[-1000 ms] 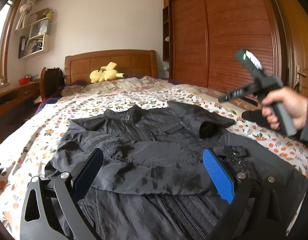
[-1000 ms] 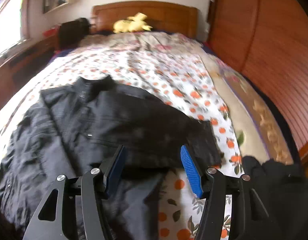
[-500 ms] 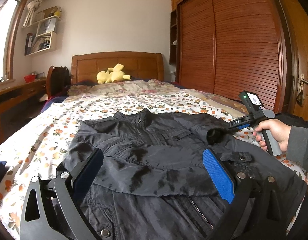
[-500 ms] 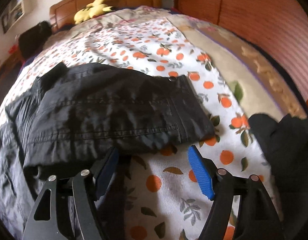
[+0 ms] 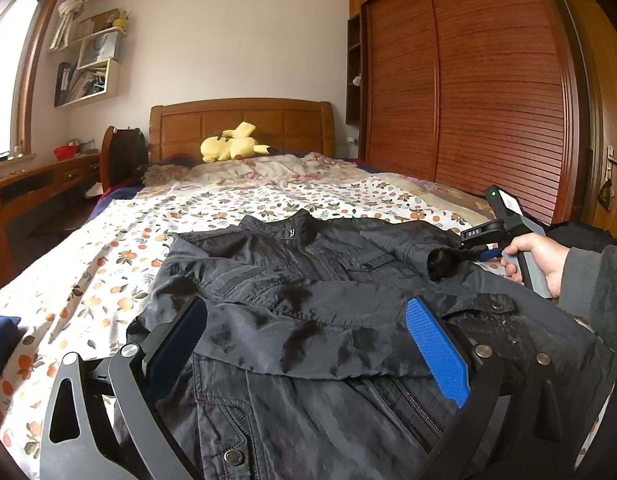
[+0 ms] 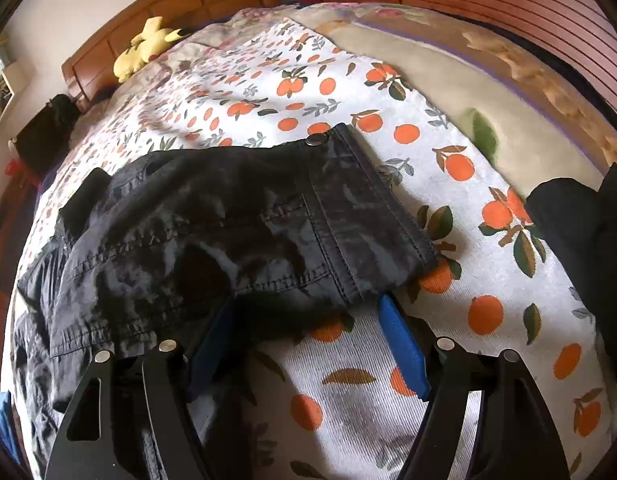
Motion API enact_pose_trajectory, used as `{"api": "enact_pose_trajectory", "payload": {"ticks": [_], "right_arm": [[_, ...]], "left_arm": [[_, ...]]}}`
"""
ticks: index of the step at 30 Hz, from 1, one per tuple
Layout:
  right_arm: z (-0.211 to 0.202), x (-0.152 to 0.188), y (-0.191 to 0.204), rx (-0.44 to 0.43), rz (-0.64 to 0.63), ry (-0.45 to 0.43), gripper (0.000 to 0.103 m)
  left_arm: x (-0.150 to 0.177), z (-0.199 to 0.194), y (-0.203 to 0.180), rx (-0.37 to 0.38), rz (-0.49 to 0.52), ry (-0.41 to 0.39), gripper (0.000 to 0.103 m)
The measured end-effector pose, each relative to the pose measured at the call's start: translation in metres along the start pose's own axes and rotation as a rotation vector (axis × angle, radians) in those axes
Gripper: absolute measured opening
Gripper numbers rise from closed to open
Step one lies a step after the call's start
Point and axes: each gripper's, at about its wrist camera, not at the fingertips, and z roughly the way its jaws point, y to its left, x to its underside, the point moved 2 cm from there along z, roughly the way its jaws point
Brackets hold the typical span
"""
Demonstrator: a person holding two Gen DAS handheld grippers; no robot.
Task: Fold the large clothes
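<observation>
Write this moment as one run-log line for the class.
left hand-held gripper: open above jacket | right hand-held gripper: open at sleeve cuff | bedspread

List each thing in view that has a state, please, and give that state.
jacket: spread flat on the bed, one sleeve folded across the chest.
sleeve cuff: lying on the bedsheet, snap closed.
left gripper: open, above the jacket.
right gripper: open, at the sleeve cuff.
wardrobe doors: closed.

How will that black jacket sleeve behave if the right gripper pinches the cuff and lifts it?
The sleeve is thin, creased fabric, so it will probably droop limply from the right gripper. Its stitched cuff looks thicker and may hold some shape. The smooth sheen suggests it could slip from a shallow pinch.
</observation>
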Motion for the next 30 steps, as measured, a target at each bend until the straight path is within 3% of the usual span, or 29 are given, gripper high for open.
{"api": "enact_pose_trajectory", "payload": {"ticks": [3,5,7,9,15,20,30], "right_arm": [[0.002,-0.001,0.001,0.010,-0.010,-0.003,0.069],[0.003,-0.003,0.003,0.025,-0.028,-0.006,0.055],[0.003,-0.004,0.003,0.036,-0.042,-0.014,0.019],[-0.003,-0.005,0.005,-0.013,-0.050,-0.035,0.009],[-0.044,-0.007,0.028,-0.037,-0.129,-0.166,0.007],[-0.104,-0.003,0.073,-0.074,-0.279,-0.267,0.006],[-0.184,0.042,0.155,-0.207,-0.498,-0.340,0.006]], "left_arm": [[0.000,0.000,-0.001,0.003,0.006,0.001,0.100],[0.001,0.000,-0.002,0.005,0.010,0.003,0.100],[0.002,0.000,-0.002,0.005,0.012,0.006,0.100],[0.002,0.000,-0.003,0.006,0.015,0.006,0.100],[0.004,0.000,-0.006,-0.004,0.031,0.004,0.100],[0.006,-0.003,-0.006,-0.001,0.033,0.015,0.100],[0.011,-0.021,0.008,-0.018,0.036,0.032,0.100]]}}
